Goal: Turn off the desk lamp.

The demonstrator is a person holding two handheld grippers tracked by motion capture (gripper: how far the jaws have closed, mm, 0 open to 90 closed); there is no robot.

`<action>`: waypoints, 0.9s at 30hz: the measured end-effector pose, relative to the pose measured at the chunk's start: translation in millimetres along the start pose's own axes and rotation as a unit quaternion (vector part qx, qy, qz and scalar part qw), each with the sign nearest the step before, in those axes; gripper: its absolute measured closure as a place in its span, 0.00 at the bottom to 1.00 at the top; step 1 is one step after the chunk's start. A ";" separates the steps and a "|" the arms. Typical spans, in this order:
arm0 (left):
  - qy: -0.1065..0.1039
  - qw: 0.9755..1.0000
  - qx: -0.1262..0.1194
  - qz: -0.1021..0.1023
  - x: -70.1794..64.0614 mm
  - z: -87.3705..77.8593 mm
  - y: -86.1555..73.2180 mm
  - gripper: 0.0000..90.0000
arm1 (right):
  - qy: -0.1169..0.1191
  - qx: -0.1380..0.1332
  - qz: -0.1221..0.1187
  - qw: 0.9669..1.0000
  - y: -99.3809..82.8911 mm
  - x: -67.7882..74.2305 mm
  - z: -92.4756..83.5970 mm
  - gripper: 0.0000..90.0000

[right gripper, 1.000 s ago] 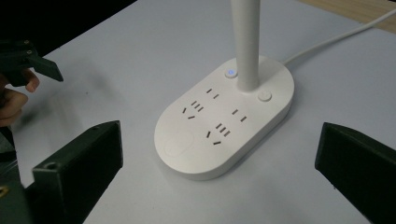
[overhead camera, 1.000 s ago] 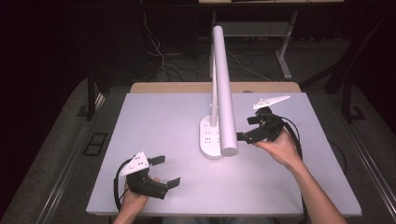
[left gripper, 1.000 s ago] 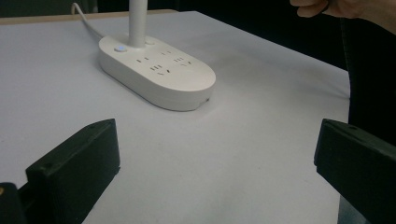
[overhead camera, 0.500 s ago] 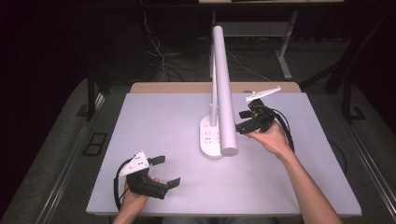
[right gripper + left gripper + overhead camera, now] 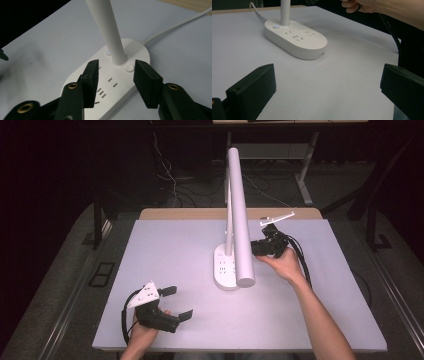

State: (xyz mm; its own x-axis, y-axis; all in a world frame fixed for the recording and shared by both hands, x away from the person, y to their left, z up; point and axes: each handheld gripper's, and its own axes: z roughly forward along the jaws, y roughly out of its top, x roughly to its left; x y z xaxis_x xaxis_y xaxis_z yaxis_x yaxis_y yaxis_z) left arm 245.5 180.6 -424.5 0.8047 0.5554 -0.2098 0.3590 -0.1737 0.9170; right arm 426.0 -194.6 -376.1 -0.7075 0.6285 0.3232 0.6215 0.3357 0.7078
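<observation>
White table (image 5: 175, 250), one lamp on it.

The lamp base (image 5: 226, 270), an oval white block with sockets on top, lies just right of the table's centre. Its white cord (image 5: 175, 26) runs off toward 12 o'clock. A bare wooden strip (image 5: 190, 214) edges the top at 12 o'clock.

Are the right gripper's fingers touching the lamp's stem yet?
Apart. In the right gripper view the fingers have just been closing but sit either side of the stem and short of it, white base showing between them.
</observation>
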 end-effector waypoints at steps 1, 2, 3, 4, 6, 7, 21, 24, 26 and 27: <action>0.000 1.000 0.000 0.000 0.0 0.0 0.0 0.00 | -0.001 0.001 0.003 1.000 -0.2 -1.3 1.9 0.67; 0.000 1.000 0.000 0.001 0.4 -0.1 0.0 0.00 | 0.001 0.001 0.005 1.000 -0.3 -3.0 4.1 0.69; 0.000 1.000 0.000 0.001 0.4 -0.1 0.0 0.00 | 0.002 0.003 0.007 1.000 -0.3 -4.1 6.0 0.71; 0.000 1.000 0.000 0.001 0.4 -0.1 0.0 0.00 | 0.001 0.004 0.007 1.000 -0.2 -5.3 8.0 0.73; -0.001 1.000 0.001 0.001 0.1 -0.2 0.0 0.00 | 0.005 0.004 0.011 1.000 -0.3 -7.9 11.4 0.78; -0.001 1.000 0.000 0.001 0.1 -0.3 -0.1 0.00 | 0.004 0.003 0.012 1.000 -0.3 -8.9 13.3 0.81; -0.002 1.000 0.000 0.002 0.1 -1.3 -0.1 0.00 | 0.003 0.010 0.026 1.000 -0.9 -17.2 37.1 1.00; -0.003 1.000 0.000 0.003 0.0 -1.7 -0.2 0.00 | 0.003 0.008 0.031 0.999 -3.1 -21.6 41.7 1.00; -0.003 1.000 0.000 0.002 0.3 -1.7 -0.3 0.00 | 0.004 0.008 0.036 0.999 -4.3 -23.6 44.4 1.00; -0.002 1.000 -0.001 0.000 0.5 -1.4 -0.3 0.00 | 0.004 0.006 0.038 0.999 -5.0 -24.5 45.9 1.00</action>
State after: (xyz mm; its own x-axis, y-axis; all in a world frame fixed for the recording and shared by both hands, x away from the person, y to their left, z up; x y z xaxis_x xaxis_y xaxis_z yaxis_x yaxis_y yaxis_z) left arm 245.1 182.1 -424.4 0.8072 0.5515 -0.2106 0.3574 -0.1725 0.9179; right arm 455.7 -179.4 -416.4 -0.6605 0.6468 0.3814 0.6776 0.2946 0.6739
